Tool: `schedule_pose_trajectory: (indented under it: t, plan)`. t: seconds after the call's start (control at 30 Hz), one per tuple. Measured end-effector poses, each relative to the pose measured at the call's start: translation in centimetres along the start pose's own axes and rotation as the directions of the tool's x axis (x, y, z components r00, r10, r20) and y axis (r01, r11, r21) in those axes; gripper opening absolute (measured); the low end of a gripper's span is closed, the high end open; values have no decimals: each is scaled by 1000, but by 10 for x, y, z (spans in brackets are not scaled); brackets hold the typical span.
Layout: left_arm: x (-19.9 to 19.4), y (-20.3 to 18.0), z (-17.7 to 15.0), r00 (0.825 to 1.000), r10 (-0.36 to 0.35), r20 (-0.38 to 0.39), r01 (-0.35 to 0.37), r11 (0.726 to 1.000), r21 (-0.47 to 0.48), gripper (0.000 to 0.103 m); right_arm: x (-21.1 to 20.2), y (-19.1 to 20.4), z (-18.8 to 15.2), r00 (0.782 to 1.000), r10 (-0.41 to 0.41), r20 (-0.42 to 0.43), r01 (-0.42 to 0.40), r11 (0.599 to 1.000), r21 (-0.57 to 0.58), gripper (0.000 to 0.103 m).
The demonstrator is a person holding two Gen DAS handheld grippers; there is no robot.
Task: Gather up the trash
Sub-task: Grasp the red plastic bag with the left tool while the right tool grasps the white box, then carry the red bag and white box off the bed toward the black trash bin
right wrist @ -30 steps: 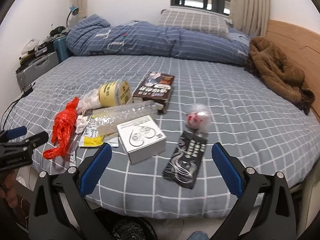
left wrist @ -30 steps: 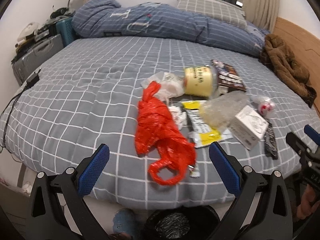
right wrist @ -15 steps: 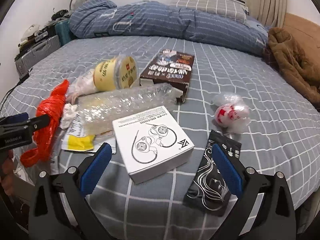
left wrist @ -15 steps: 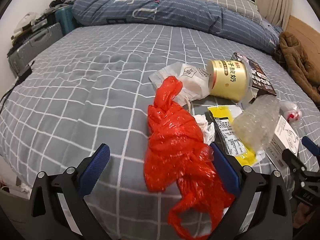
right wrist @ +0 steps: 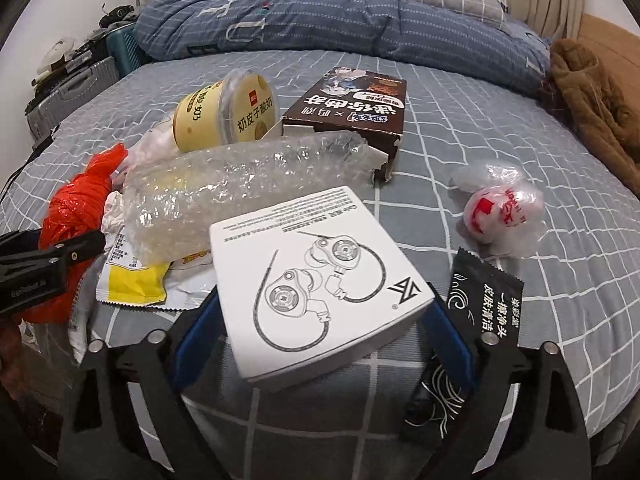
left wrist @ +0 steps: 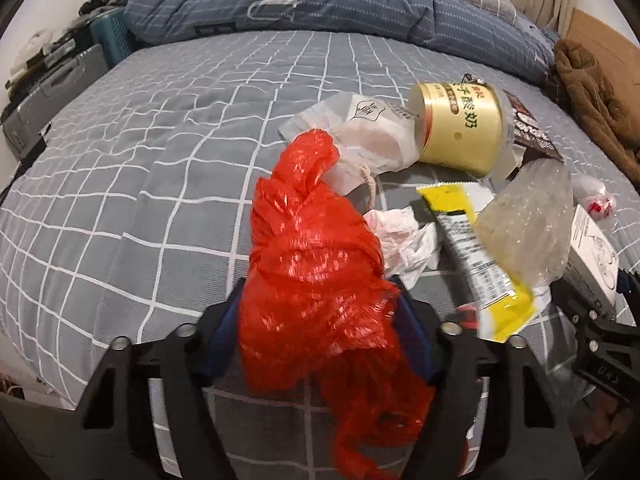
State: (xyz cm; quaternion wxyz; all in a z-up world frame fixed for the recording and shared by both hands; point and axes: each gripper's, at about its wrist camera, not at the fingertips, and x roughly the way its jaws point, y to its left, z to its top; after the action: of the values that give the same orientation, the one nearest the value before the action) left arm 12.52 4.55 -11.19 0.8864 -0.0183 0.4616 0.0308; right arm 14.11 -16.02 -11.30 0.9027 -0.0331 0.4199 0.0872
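**Both grippers closing on trash at the bed's near edge**

Left gripper [left wrist: 316, 320]: jaws closing, the crumpled red plastic bag [left wrist: 316, 280] bulging up between the blue pads [left wrist: 224, 332]. The bag fills the gap and hides the pad faces; the plastic looks squeezed at both sides, so the pads appear to be on it. The bag's tail hangs down below the fingers.

Right gripper [right wrist: 320, 328]: jaws closing around the white earphone box [right wrist: 316, 276], which sits tilted between the blue pads [right wrist: 196, 328]. The left pad lies against the box's side; the right one stands just beside its corner, contact not clear. I cannot say that it is gripped.

Outward, on the grey checked bedcover [left wrist: 140, 184]:
- crumpled white tissue [left wrist: 404, 240] touching the red bag
- yellow-and-white snack wrapper [left wrist: 476, 252], partly under a roll of bubble wrap [right wrist: 240, 192]
- yellow yoghurt tub [right wrist: 228, 116] on its side, next to a white paper pouch [left wrist: 360, 136]
- dark brown carton [right wrist: 352, 108], torn open at the near end, behind the bubble wrap
- small white-and-red knotted bag [right wrist: 500, 208], apart to the right
- black wet-wipe sachet [right wrist: 480, 296], just beside the right pad

Far side: rumpled blue duvet [right wrist: 320, 20], a brown garment [right wrist: 592, 96] at the right edge, suitcases [right wrist: 68, 88] off the left of the bed
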Motion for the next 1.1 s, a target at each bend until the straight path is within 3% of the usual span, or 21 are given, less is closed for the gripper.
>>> schedule_pose_trajectory:
  t: [0.17,0.3,1.0,1.1]
  plan:
    - [-1,2,0,1000,5,2,-5,1000,-8,41,-1,1,0,1000,-4,3,4,1000,-9,80]
    - [-6,6,0,1000,-2,13,2,1000,-21,34,-3,1,2,1000,-18,12,19,1000,-13,80]
    - [-39,1,3,998,-37,48,38,999,-17,33,-48,-9,11,997,-51,53,51,999,14,80]
    - [-44,-1,3,997,-68,45,69,997,-19,33,-56,-9,13,997,-51,65,50,999,16,80]
